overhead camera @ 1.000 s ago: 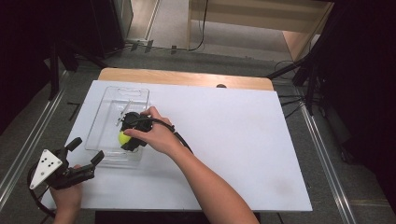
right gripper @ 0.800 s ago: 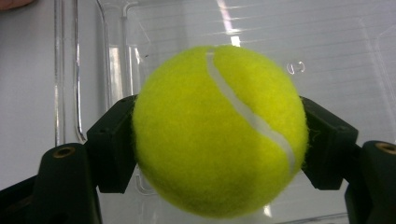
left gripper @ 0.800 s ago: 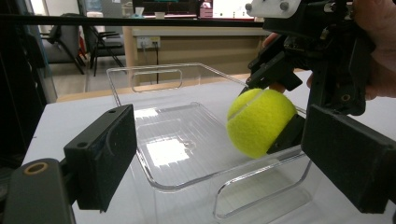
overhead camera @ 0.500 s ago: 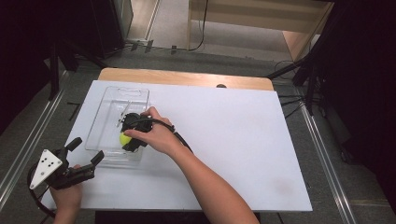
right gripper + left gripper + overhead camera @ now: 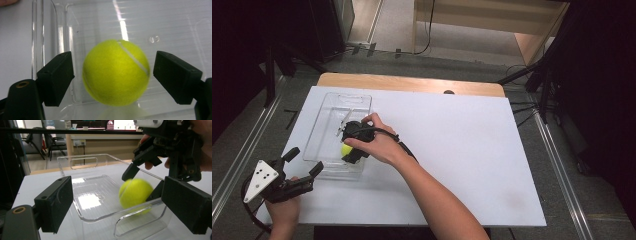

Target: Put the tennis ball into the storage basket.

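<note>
1. Ball (image 5: 116,72), yellow tennis type, sits in the clear bin (image 5: 328,120) at its near end, on the white table (image 5: 462,150).
2. Right gripper (image 5: 113,75) straddles it; jaws have just been opening, ball between them w/ a gap each side, pads not pressing.
3. Left gripper (image 5: 125,205) rests near the table's front-left corner, jaws wide apart, nothing in them.
4. Handling, prob.: light, springy felt, grips well, not fragile; rolls easily on slick plastic. Best hold: across the widest part, pads opposite.
5. Hard to read: ball edges blurred in both gripper views, so can't tell if it's resting or rolling; in the high view the hand covers most of it. Bin walls mostly glare.
</note>
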Tool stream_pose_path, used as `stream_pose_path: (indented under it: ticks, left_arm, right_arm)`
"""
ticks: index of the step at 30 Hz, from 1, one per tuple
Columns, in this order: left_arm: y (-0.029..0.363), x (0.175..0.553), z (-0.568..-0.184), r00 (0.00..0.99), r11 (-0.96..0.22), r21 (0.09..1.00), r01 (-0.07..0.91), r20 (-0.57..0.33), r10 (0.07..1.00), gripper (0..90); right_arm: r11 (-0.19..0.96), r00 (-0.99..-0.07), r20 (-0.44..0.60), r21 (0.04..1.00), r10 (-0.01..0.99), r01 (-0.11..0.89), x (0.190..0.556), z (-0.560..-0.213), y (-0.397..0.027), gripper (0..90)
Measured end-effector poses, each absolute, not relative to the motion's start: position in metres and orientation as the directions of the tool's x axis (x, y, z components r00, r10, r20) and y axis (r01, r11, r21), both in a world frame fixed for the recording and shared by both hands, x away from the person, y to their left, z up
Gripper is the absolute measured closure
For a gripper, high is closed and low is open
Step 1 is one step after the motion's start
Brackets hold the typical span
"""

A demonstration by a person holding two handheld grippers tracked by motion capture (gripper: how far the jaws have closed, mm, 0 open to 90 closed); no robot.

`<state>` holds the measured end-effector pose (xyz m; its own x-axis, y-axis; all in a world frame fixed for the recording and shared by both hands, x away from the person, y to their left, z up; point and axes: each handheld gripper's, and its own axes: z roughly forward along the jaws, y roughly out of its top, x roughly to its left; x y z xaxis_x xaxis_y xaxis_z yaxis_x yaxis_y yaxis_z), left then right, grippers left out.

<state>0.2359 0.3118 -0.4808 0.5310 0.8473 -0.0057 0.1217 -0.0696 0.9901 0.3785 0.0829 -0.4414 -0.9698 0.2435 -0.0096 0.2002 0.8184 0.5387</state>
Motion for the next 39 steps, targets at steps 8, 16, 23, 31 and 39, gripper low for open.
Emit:
stream_pose_path:
  ticks: [8, 16, 23, 31, 39]
  left_arm:
    - [0.311, 0.236, -0.481, 0.531, -0.069, 0.99, 0.121, -0.006, 0.847, 11.1]
    - [0.311, 0.236, -0.481, 0.531, -0.071, 0.99, 0.123, -0.005, 0.848, 11.1]
    - [0.311, 0.236, -0.481, 0.53, -0.071, 0.99, 0.122, -0.005, 0.848, 11.1]
    - [0.311, 0.236, -0.481, 0.53, -0.07, 0.99, 0.123, -0.006, 0.848, 11.1]
    - [0.311, 0.236, -0.481, 0.529, -0.073, 0.989, 0.125, -0.004, 0.848, 11.1]
  right_arm:
    - [0.802, -0.966, -0.021, 0.563, 0.258, 0.202, 0.378, -0.432, 0.074, 15.6]
    - [0.779, -0.963, -0.02, 0.592, 0.27, 0.206, 0.375, -0.424, 0.067, 11.3]
    - [0.76, -0.959, -0.024, 0.617, 0.281, 0.207, 0.374, -0.417, 0.058, 11.0]
    - [0.742, -0.953, -0.034, 0.636, 0.302, 0.212, 0.374, -0.413, 0.045, 9.5]
    - [0.723, -0.943, -0.036, 0.652, 0.33, 0.228, 0.373, -0.414, 0.03, 0.4]
